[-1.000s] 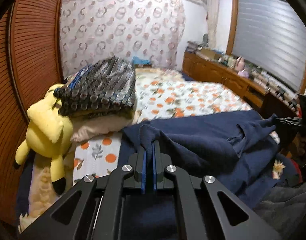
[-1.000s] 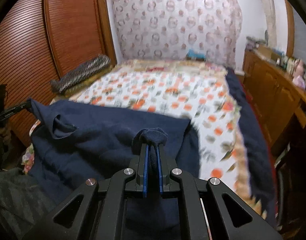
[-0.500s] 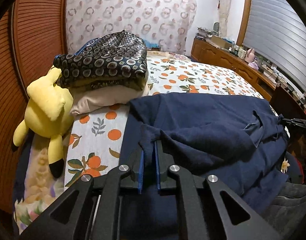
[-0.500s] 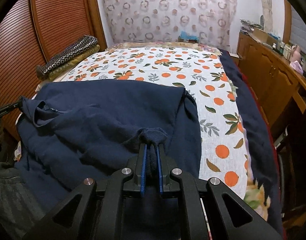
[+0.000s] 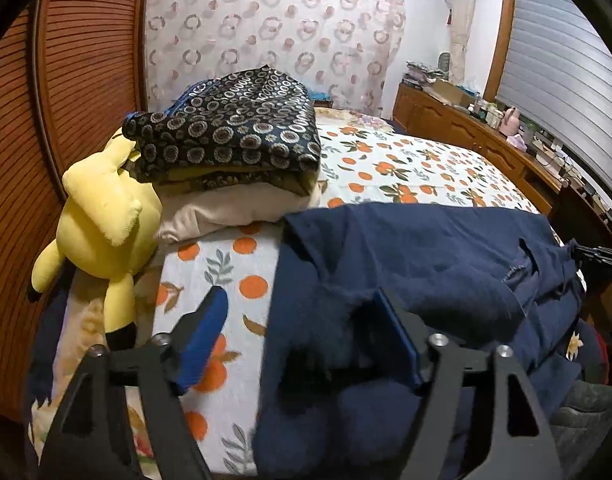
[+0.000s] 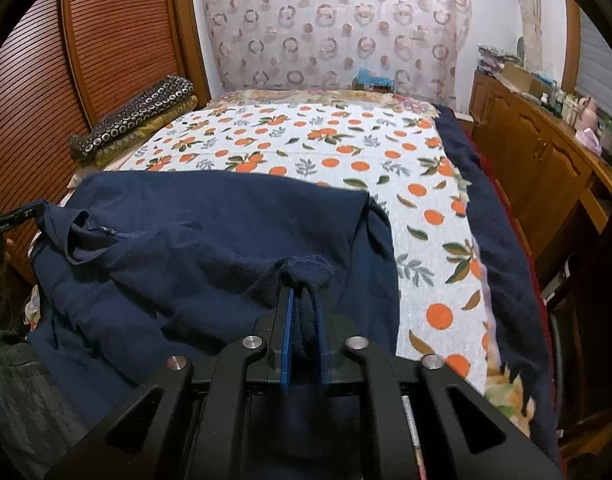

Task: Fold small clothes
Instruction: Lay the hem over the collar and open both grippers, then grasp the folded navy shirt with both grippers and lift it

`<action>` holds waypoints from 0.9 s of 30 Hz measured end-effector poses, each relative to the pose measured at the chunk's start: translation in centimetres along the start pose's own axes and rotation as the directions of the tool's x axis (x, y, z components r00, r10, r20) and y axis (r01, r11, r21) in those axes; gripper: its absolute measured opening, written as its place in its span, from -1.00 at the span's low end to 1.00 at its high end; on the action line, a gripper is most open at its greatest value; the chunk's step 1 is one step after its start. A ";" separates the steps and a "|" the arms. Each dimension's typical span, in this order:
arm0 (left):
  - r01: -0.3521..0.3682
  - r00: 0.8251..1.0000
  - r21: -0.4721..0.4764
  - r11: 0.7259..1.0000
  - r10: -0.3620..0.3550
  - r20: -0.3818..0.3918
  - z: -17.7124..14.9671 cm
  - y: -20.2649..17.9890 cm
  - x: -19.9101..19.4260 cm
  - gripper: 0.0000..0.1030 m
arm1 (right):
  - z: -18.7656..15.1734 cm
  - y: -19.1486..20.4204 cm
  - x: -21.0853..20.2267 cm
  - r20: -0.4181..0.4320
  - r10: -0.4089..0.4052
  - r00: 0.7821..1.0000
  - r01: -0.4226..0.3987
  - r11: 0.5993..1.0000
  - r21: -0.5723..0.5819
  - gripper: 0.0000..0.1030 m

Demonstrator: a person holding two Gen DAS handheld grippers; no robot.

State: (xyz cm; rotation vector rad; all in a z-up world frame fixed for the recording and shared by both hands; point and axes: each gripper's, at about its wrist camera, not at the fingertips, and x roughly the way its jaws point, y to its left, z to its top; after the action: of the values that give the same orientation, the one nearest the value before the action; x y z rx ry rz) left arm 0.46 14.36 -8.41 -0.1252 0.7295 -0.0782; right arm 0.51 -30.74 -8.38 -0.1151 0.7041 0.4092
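At the near edge of the orange-print bedsheet (image 6: pixel 346 168), the rumpled navy cotton shirt (image 6: pixel 209 232) is lying flat while the left gripper (image 5: pixel 301 324) is opening off it and the right gripper (image 6: pixel 303 308) is loosening, fabric still bunched between its pads.

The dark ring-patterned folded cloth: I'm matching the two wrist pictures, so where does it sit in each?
Left wrist: dark ring-patterned folded cloth upper centre-left, close, atop a cream bundle beside the yellow plush toy.
Right wrist: same cloth far left, small, by the wooden slatted doors.
Shared landmark: the navy garment on the orange-print bedspread.
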 end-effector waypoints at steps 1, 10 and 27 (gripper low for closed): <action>0.001 1.000 -0.004 1.000 -0.001 0.001 0.3 0.2 0.1 0.48 | 0.1 0.0 -0.3 0.009 -0.010 1.000 0.010 1.000 -0.009 -0.58; -0.031 1.000 -0.025 0.999 0.031 -0.003 4.5 1.9 2.9 0.48 | 3.2 -0.2 -0.7 0.077 -0.046 0.996 0.052 0.995 -0.080 0.14; 0.038 0.991 0.058 0.998 -0.030 -0.133 5.6 0.1 8.3 0.31 | 4.9 -3.8 9.8 -0.073 -0.034 0.997 0.036 0.999 0.025 0.23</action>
State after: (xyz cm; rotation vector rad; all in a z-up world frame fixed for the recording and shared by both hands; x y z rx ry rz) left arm 10.37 14.01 -9.77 -0.0757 0.8564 -0.1423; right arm 11.72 -29.87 -11.10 -0.1179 0.7782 0.3634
